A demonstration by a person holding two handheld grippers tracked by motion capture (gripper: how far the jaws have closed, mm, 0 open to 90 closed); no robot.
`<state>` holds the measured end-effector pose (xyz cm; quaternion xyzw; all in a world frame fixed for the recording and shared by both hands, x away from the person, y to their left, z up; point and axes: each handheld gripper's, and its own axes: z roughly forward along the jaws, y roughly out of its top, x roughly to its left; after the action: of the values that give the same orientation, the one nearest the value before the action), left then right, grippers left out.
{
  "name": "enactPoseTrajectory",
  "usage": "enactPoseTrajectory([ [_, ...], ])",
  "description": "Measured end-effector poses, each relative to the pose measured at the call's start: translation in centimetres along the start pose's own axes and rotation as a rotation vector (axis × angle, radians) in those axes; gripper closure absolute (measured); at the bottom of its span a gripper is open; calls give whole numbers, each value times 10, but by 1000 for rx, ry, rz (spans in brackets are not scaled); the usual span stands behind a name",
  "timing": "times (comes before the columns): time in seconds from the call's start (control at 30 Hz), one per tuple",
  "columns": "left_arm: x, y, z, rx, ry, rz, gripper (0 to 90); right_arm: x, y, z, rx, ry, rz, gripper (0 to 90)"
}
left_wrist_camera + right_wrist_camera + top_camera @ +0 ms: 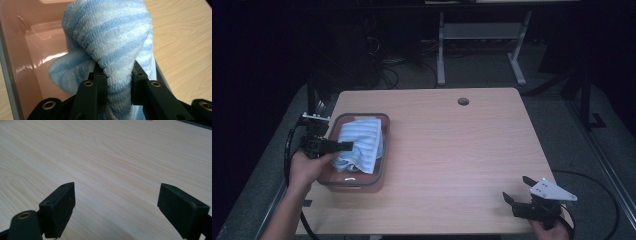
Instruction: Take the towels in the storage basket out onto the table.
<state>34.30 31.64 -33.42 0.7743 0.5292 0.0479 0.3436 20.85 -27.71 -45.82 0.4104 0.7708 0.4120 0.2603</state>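
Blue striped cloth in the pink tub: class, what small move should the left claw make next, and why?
Probably lift a little higher. The left claw is shut on the blue striped cloth, whose folds appear to hang inside the pink tub. More height should clear its rim. The right claw waits open over the table.

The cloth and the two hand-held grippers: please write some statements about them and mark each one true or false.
1. The left hand-held gripper is shut on the striped cloth. True.
2. The cloth is plain red. False: it has blue and white stripes.
3. The cloth is over the pink tub. True.
4. The right hand-held gripper holds a cup. False: its jaws are open with nothing between them, over the bare table.
5. The tub stands at the right side of the table in the high view. False: it stands at the left.
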Motion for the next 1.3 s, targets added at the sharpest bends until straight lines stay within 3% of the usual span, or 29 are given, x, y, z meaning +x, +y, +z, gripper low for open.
enactPoseTrajectory([
  [0.47, -7, 8, -15, -67, -76, -5, 719, -2, 0, -1, -4, -6, 3, 142],
  [0.6, -13, 8, -17, -77, -61, 12, 720, -2, 0, -1, -2, -6, 2, 142],
  [1.0, -29, 18, -24, -110, -105, 50, 720, -2, 0, -2, -3, -9, 5, 142],
  [1.3, -45, 25, -19, -110, -137, 79, 720, -2, 0, -3, -6, -12, 7, 142],
])
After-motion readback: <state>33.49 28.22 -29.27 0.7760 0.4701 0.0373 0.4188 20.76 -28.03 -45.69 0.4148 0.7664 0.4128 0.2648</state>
